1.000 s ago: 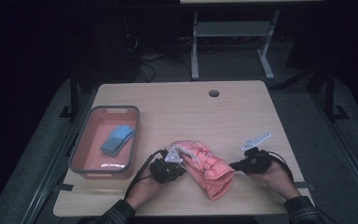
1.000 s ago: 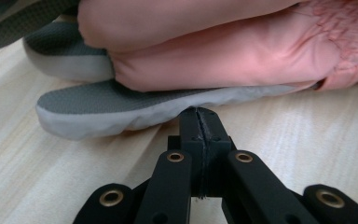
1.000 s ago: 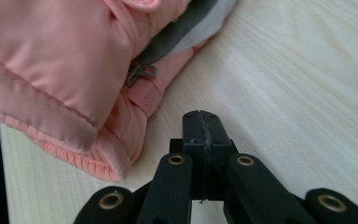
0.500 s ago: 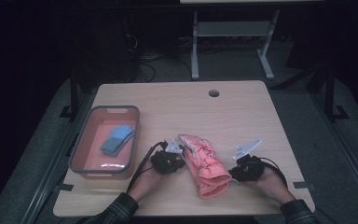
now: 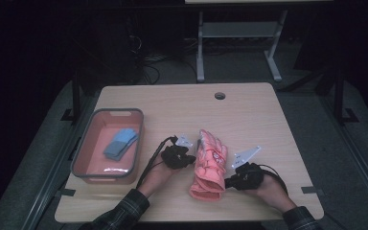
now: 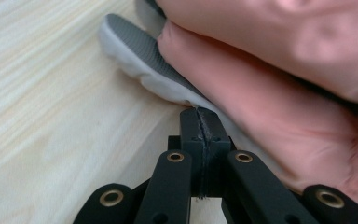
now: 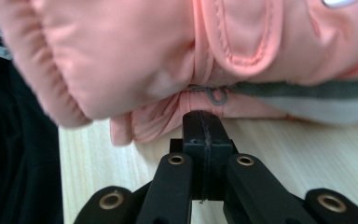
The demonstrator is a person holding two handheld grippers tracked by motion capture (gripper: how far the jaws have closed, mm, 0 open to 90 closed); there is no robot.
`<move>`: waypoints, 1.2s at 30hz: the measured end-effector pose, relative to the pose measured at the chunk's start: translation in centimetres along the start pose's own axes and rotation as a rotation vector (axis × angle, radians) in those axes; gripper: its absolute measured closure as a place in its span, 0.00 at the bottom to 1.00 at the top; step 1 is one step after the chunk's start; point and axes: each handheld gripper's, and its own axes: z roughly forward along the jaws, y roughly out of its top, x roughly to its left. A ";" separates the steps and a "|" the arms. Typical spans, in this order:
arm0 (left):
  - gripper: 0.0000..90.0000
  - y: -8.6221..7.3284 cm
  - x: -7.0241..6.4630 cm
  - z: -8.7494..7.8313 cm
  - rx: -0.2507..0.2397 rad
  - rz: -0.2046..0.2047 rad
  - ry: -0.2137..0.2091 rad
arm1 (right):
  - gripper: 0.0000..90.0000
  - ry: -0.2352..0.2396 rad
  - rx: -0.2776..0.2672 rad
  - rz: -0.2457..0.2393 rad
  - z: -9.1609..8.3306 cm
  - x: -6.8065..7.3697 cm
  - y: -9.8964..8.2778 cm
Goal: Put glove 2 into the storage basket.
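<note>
A pink padded glove (image 5: 210,163) with a grey palm lies lengthwise near the table's front, cuff toward the person. My left gripper (image 5: 190,160) is at its left side. In the left gripper view the jaws (image 6: 200,115) are pressed together, their tip against the glove's (image 6: 284,70) grey edge. My right gripper (image 5: 228,182) is at the glove's right side by the cuff. Its jaws (image 7: 203,116) are also shut, with the tip just under the glove's (image 7: 144,56) lower seam. I cannot tell whether either tip pinches fabric.
A pink tray (image 5: 84,148) stands at the left of the wooden table (image 5: 249,115) with a folded blue cloth (image 5: 120,143) inside. A cable hole (image 5: 220,95) sits near the far edge. Dark floor and a metal frame lie beyond the table.
The glove has turned from lying slanted to lying nearly straight toward the person. The left gripper has moved farther from the person, the right one nearer and leftward.
</note>
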 end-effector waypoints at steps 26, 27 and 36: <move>0.99 2.1 1.1 1.1 -0.009 0.024 -0.062 | 1.00 -0.028 -0.044 0.005 0.7 2.4 0.9; 0.99 2.0 1.2 0.8 -0.018 0.009 -0.060 | 1.00 -0.042 -0.051 0.011 0.1 2.3 0.7; 0.76 1.2 2.7 -2.1 -0.022 -0.038 -0.037 | 1.00 -0.167 -0.174 0.054 -4.9 1.2 1.4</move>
